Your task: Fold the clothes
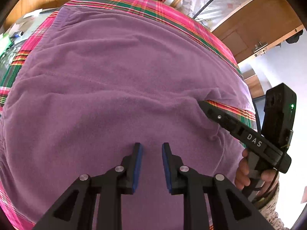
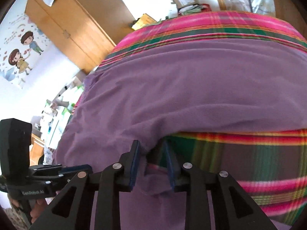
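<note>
Purple garment [image 1: 119, 80] flat | left tongs [image 1: 152, 149] agape above | right tongs [image 2: 152, 149] straddling edge

Under my left gripper [image 1: 151, 149] the purple garment [image 1: 119, 72] looks like soft, matt fleece with a fine nap. The plaid bedcover [image 1: 157, 9] beneath it is a smoother woven cloth. Both my grippers, the right gripper [image 2: 152, 149] too, are matt black plastic with blue rubbery pads [image 1: 137, 164] and shiny metal pins. The wardrobe [image 2: 63, 28] is smooth, slightly glossy wood. The box [image 2: 185, 0] appears to be dull cardboard.
</note>
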